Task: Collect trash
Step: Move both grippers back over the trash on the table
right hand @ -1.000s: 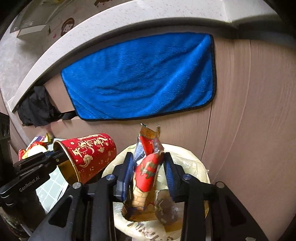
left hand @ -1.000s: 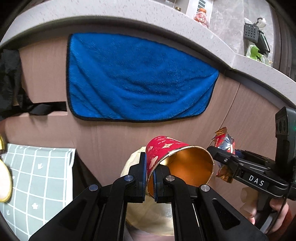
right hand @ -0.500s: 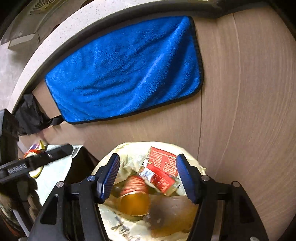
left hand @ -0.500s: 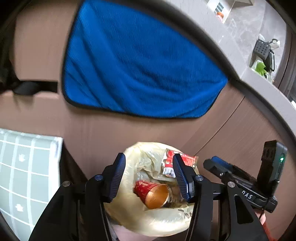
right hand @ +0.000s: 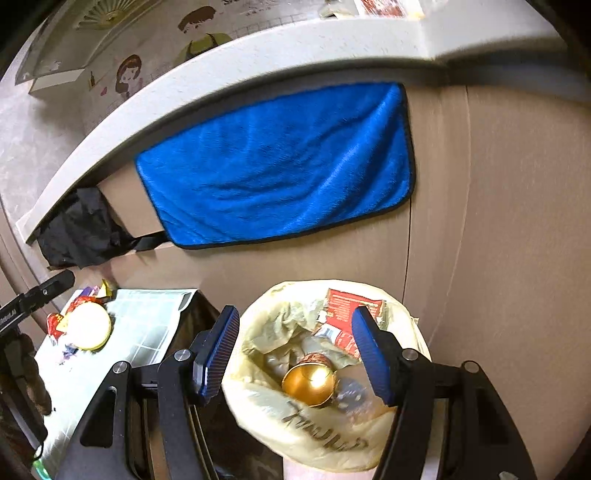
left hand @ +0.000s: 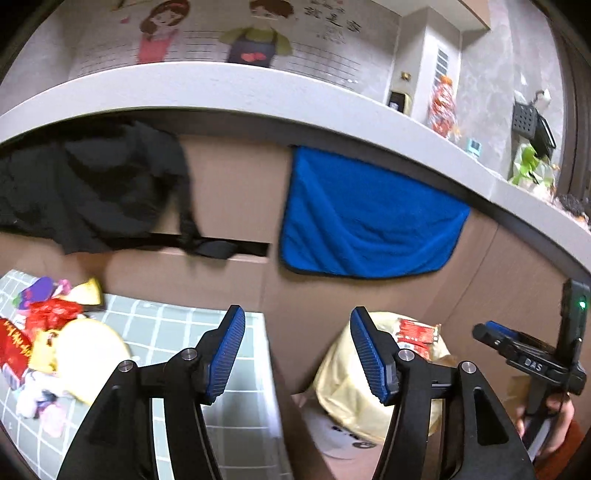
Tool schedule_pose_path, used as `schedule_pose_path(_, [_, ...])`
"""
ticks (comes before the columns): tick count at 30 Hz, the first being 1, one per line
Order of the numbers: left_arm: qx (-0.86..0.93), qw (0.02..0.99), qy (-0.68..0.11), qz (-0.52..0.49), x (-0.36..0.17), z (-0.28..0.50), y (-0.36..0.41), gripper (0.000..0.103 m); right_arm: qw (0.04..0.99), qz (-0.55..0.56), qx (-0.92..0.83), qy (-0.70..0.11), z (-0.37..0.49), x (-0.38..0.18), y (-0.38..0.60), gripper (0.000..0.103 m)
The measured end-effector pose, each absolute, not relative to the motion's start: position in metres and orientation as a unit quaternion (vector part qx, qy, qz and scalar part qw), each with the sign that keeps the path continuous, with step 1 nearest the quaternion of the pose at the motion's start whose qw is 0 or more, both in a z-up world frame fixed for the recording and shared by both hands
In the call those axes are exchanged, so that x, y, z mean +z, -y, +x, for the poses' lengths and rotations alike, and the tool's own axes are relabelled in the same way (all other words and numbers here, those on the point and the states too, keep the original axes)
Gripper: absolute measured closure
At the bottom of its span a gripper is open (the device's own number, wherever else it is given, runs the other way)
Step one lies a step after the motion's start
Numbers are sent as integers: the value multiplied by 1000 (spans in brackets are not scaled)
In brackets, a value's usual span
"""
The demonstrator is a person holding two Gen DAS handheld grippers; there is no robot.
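Left gripper (left hand: 297, 349) and right gripper (right hand: 295, 352) spread apart, ribbed blue pads, crinkled yellow bag (right hand: 314, 435) holding gold-lined cup (right hand: 309, 384)

A pale speckled stone countertop (left hand: 229, 83) curves across the room above brown wood-grain cabinet fronts (right hand: 498, 221). A blue microfibre towel (right hand: 280, 166) hangs from the countertop's edge, flat against the cabinets. To the left of the towel, black fabric (left hand: 92, 192) spills from an open drawer gap. Above the countertop, the wall (left hand: 207, 29) carries cartoon stickers of a girl and a boy. Far right of the towel, a black perforated caddy (left hand: 528, 118) hangs on grey marbled wall. Below and left of the towel lies a grey-green checked cloth (left hand: 155, 325).
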State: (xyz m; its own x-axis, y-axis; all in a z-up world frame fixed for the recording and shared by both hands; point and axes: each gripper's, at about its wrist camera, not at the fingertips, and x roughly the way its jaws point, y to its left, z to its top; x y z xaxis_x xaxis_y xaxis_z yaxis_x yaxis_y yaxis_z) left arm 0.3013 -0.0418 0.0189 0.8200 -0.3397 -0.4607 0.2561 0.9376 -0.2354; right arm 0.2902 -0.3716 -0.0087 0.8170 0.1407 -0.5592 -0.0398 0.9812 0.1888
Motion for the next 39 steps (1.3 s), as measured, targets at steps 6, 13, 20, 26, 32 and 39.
schedule_pose_path(6, [-152,947,-264,-101,12,294,-10,43,955,61,23,-288,269,8,340,42])
schedule_pose_path(13, [-128,953,-257,-96,1,271,-62,42,961,41,11,-274,271,17,320,41])
schedule_pose_path(20, [-89,950,-266,-139,-15,259,-105,41,960,9,24,-279,279,13,310,41])
schedule_pose_path(26, [-75,948,-281,-129,-24,255,-118,41,958,10,37,-283,284,6,304,41])
schedule_pose_path(32, [-56,945,-290,-137,-33,262,-136,41,956,13,46,-290,288,-5,292,41])
schedule_pose_path(39, [-26,947,-287,-140,-41,256,-172,35,957,3,66,-284,292,-4,249,41])
